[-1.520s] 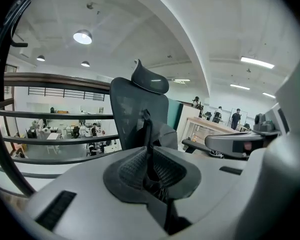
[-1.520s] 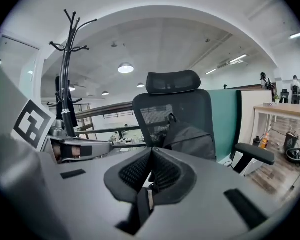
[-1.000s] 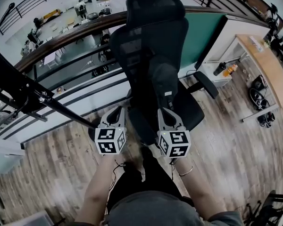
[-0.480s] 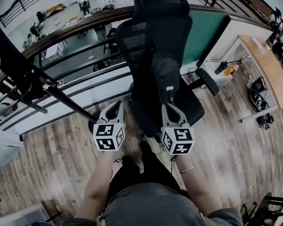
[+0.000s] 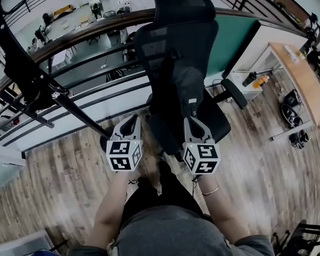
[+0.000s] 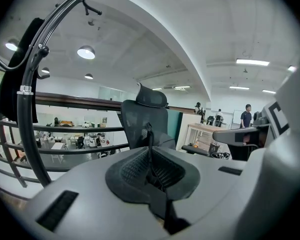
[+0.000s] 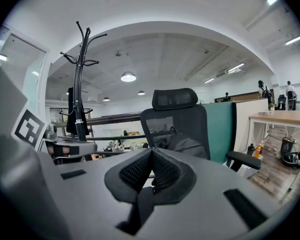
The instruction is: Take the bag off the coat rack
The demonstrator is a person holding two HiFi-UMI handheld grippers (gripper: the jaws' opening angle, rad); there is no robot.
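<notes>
Head cam swung a bit vs 1 s back: coat rack + the dark bag on it slid further into frame at far left, and the office chair drifted right. Both grippers held approx the same spot, jaws unchanged

L→R:
- bag hangs high on the rack, flat vs the pole, long axis vertical. It sits at the far left edge of left gripper view. In right gripper view the bag is just a small dark slab by the pole. We take it as the target, can't confirm shape
- left gripper: jaws together, nothing between them. Rack pole comes down just beside it on its left, so the bag is up + left of it. It's the nearer one. Our guess is it leads the reach, and the jaws need to open first
- chair is dead ahead between the two grippers, not the target. Dark bundle on its seat, can't tell what it is
- right gripper: jaws together too, empty. Rack is well to its left, w/ the left gripper roughly between

Hidden/unclear:
- which hook carries the bag: no handle or strap resolvable in any view
- rack top is cut off in head view
- bag is partly clipped by the lens edge in left gripper view
</notes>
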